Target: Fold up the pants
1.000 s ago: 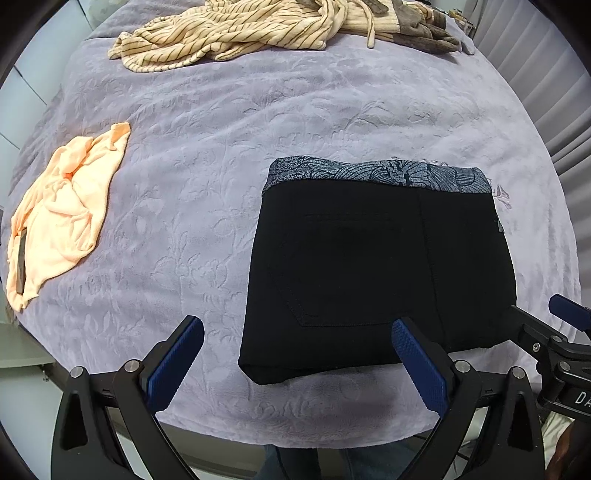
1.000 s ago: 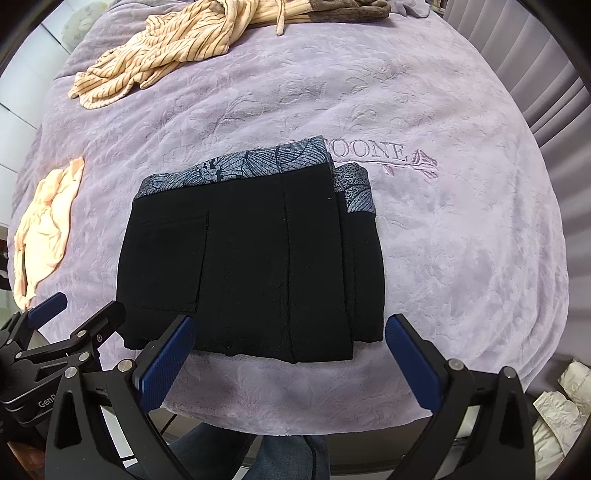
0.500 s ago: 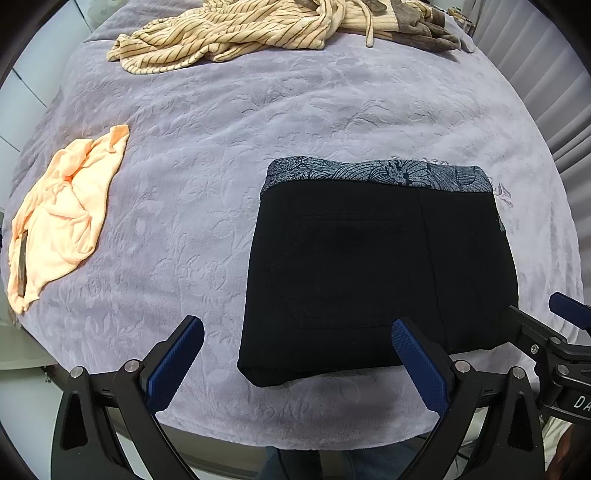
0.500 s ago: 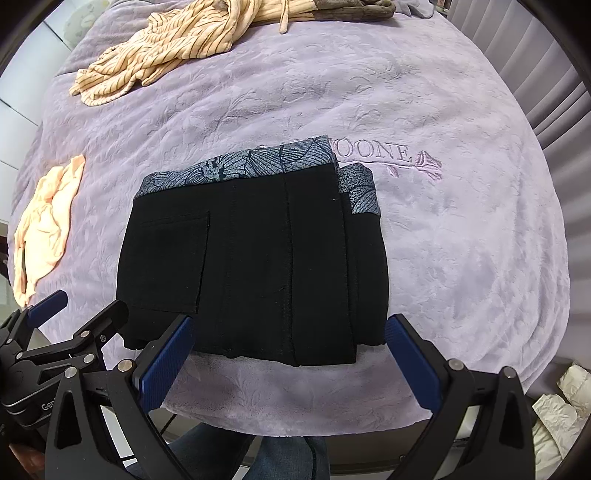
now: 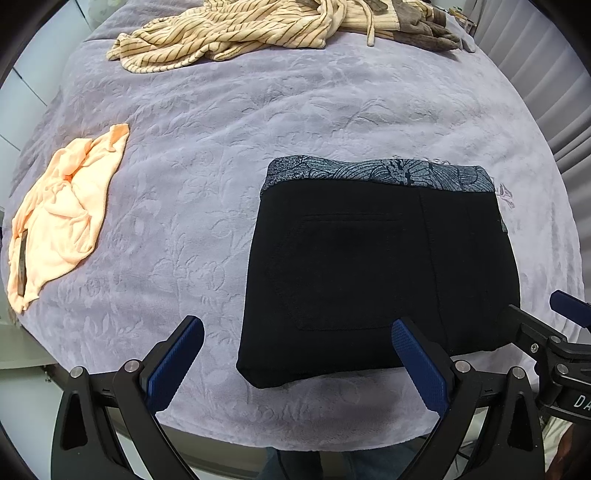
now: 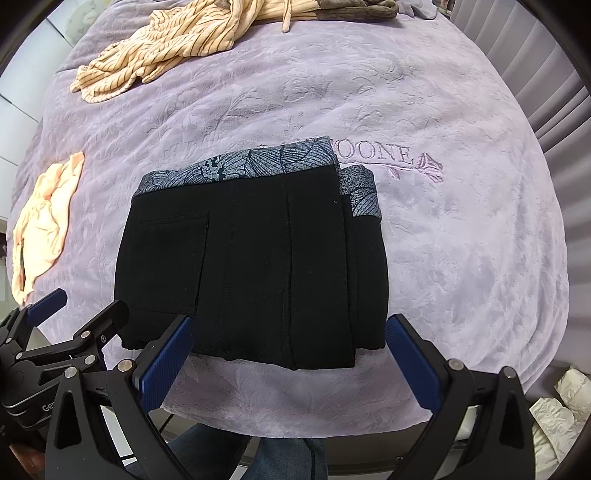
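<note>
Lying far off on the lilac blanket (image 5: 221, 184), a striped top (image 5: 236, 33) and peach garment (image 5: 62, 214) block nothing. We see the folded black pants (image 5: 369, 273) near the front edge, patterned waistband away from us. Only our right view shows embroidered lettering (image 6: 380, 157). Left gripper (image 5: 295, 365) and right gripper (image 6: 288, 362) hover spread, empty.

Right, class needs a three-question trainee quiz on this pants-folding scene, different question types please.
1. True or false: the left gripper is clamped on the black pants.
2. Which garment lies farthest from the grippers? A) peach top B) striped garment C) black pants
3. Fill in: the patterned waistband faces ____ from the right gripper.

Key: 1 false; 2 B; 3 away.
</note>
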Demonstrator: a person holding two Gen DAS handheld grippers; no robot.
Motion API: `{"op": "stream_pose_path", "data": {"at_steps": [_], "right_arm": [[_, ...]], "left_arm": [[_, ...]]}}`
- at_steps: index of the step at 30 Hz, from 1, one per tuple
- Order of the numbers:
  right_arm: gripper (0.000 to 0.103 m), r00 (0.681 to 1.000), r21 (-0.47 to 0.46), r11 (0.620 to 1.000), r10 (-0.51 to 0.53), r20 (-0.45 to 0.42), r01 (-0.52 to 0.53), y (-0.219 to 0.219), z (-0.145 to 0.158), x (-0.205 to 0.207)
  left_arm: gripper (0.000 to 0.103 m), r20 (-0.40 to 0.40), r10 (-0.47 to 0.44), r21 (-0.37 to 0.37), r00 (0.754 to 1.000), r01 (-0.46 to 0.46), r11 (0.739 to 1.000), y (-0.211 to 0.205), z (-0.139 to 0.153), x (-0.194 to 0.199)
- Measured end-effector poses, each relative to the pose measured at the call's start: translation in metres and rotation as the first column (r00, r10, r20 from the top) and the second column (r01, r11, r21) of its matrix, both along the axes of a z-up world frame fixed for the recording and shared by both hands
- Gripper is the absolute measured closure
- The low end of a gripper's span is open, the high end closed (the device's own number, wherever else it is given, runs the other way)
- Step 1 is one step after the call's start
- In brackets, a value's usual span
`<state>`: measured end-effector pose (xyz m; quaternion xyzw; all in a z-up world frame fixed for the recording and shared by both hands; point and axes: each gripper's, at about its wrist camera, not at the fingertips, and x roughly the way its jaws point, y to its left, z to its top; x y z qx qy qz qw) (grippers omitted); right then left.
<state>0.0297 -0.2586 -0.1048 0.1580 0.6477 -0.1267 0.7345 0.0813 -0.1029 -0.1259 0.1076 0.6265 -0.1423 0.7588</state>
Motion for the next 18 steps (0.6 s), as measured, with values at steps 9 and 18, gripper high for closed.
{"op": "stream_pose_path", "data": {"at_steps": [9, 18], "right_arm": [[0.001, 1.000, 0.001, 1.000, 0.017, -0.005, -0.017, -0.0011, -0.0017, 0.0029], [0.001, 1.000, -0.002, 1.000, 0.025, -0.010, -0.025, -0.0017, -0.0022, 0.0049]], "left_arm": [[0.001, 0.004, 0.001, -0.003, 1.000, -0.001, 1.000, 0.0011, 0.0003, 0.0008], [0.001, 0.010, -0.009, -0.033, 1.000, 0.010, 0.999, 0.0004, 0.0018, 0.0010]]}}
